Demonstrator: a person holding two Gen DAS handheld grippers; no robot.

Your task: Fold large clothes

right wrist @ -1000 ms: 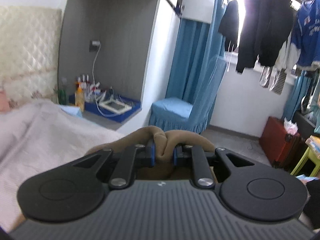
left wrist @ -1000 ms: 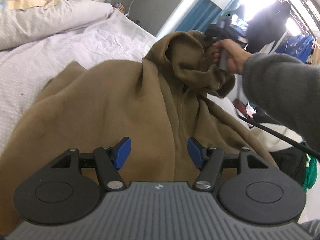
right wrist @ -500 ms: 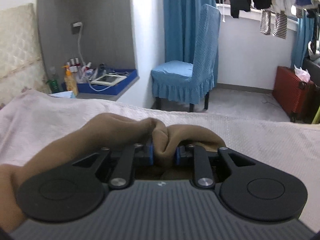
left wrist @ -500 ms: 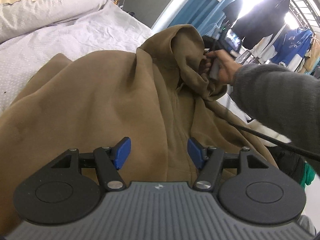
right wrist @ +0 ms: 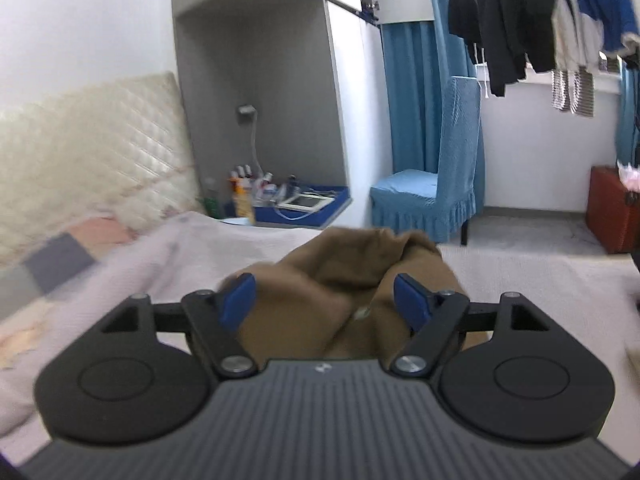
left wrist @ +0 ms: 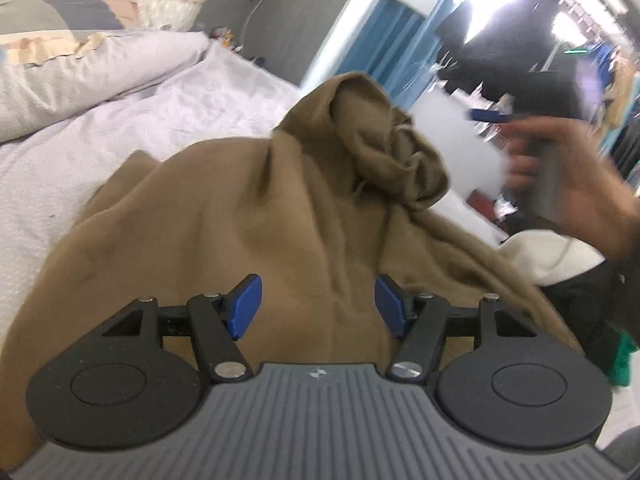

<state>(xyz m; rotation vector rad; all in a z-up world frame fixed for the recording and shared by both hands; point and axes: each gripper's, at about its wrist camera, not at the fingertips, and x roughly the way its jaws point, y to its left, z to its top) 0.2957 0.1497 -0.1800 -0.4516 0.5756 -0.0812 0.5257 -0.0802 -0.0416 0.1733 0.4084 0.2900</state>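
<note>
Two sets of tongs over one brown hooded garment (left wrist: pixel 248 216), spread across the bed (left wrist: pixel 120 120) toward its right edge. At the left, along the head end of the bed, a pale pillow (left wrist: pixel 80 68) against a quilted headboard (right wrist: pixel 88 136). Left tongs (left wrist: pixel 318 306) spread wide just above the brown cloth, blue pads (left wrist: pixel 246 306) apart, nothing pinched. Further right, the hood (left wrist: pixel 384 136) bunched up in a standing lump. Right tongs (right wrist: pixel 326 306) just been opening, now spread, the hood's crumpled cloth (right wrist: pixel 348 276) loose between the pads (right wrist: pixel 412 304), pressed by neither. Right hand (left wrist: pixel 572 184) blurred, clear of the hood, off the bed's right edge. Beyond the far edge, a blue-covered chair (right wrist: pixel 436 192); dark clothes (right wrist: pixel 500 16) hanging by the window at the far right.
</note>
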